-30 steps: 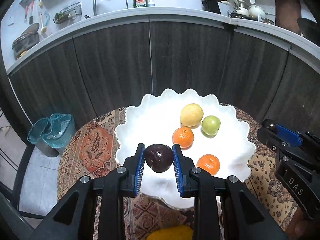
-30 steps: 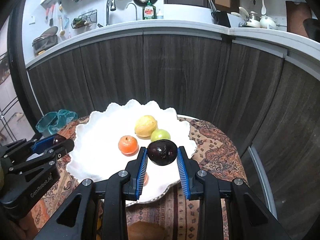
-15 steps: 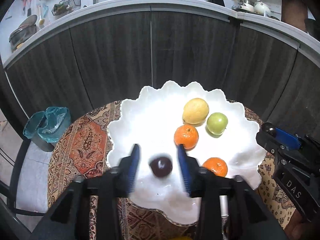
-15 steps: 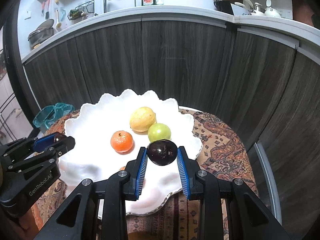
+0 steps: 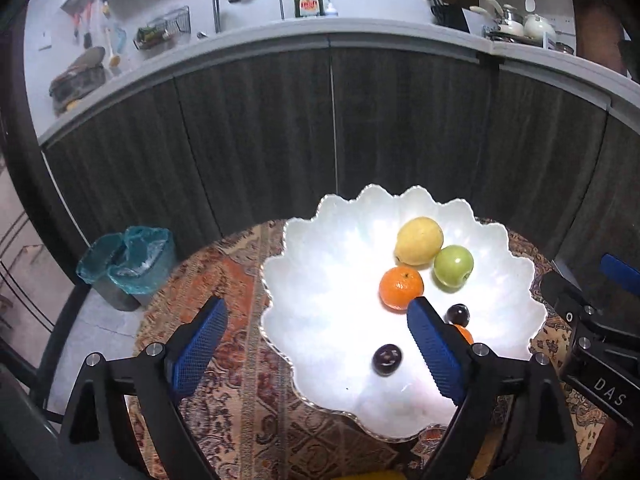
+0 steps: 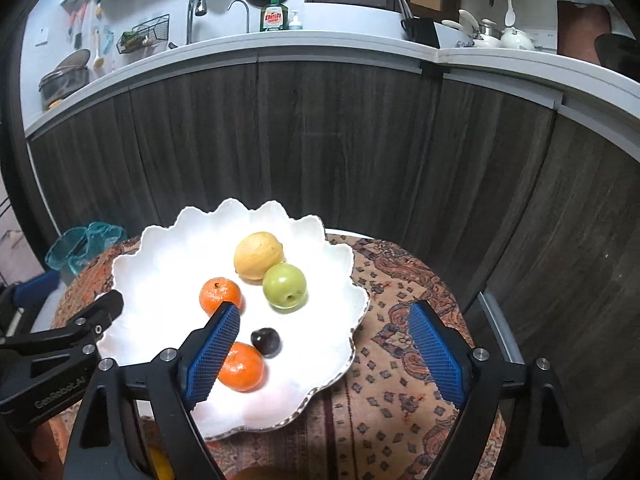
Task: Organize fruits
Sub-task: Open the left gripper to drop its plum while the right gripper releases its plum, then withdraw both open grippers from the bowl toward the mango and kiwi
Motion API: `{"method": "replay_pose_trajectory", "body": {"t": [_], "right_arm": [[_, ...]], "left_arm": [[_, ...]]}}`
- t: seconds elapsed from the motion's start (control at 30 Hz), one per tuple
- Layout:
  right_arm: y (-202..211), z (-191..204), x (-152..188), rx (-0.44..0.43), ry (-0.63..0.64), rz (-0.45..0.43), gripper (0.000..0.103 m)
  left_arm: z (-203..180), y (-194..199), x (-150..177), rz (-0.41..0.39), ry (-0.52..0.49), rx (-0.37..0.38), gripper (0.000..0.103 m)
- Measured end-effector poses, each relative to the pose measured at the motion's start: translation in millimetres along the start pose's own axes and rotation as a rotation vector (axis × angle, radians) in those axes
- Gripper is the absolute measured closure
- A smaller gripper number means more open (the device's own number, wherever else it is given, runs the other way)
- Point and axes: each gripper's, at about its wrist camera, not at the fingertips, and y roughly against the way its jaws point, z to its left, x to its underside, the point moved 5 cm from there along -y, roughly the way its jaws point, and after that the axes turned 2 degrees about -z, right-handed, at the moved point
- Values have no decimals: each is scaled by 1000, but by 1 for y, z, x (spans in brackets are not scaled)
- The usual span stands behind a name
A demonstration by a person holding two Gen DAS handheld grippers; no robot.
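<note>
White scalloped platter (image 5: 516, 240), contents left to right: plums, two — near one (image 5: 387, 358) at 6 o'clock, second (image 5: 458, 313) at 4; oranges, two (image 5: 401, 288) (image 6: 241, 366); lemon, one (image 5: 418, 241), at 1; green apple, one (image 5: 453, 266). Left gripper (image 5: 316, 346), right gripper (image 6: 320, 350): jaws opening, spread wide, holding nothing.
</note>
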Motion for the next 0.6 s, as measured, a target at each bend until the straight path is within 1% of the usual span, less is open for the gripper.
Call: {"method": "replay_pose_trajectory", "body": {"t": [0.17,0.3,0.6], "right_arm": [[16,-2,-2,-5,-10,-18,16],[34,-5,-5,-2,-29,-49,16],[68,-7,-4,-1,-40,-84,16]], "left_arm": [[2,17,-3,-21,2,-6,9],[4,34,-4,-40,10,-9,9],[9,71,-3,-90,8,-34,3]]}}
